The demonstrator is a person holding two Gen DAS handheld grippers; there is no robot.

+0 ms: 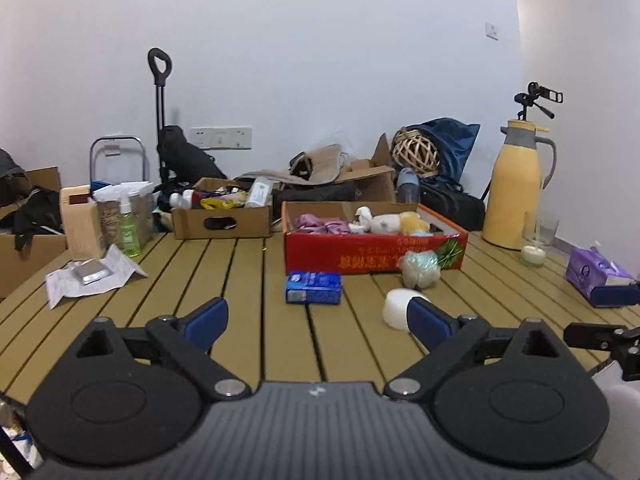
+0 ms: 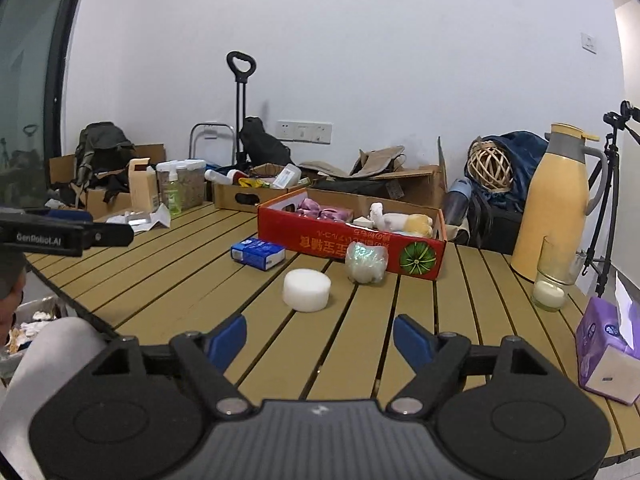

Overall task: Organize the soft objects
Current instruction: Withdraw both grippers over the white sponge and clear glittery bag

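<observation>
A red cardboard box (image 1: 372,256) (image 2: 348,244) sits mid-table, holding purple cloth (image 1: 320,224) (image 2: 320,213) and a white and yellow plush toy (image 1: 392,222) (image 2: 400,220). In front of it lie a pale wrapped soft ball (image 1: 420,268) (image 2: 366,262), a white foam disc (image 1: 396,308) (image 2: 307,290) and a blue tissue pack (image 1: 314,288) (image 2: 258,254). My left gripper (image 1: 318,320) is open and empty; its right finger partly covers the disc. My right gripper (image 2: 320,338) is open and empty, just short of the disc.
A yellow thermos (image 1: 516,184) (image 2: 556,200), a glass with a candle (image 1: 536,244) (image 2: 554,276) and a purple tissue box (image 1: 600,276) (image 2: 608,348) stand at right. Brown boxes (image 1: 222,216) (image 2: 248,196), a green bottle (image 1: 129,226) and papers (image 1: 88,280) are at the left and back.
</observation>
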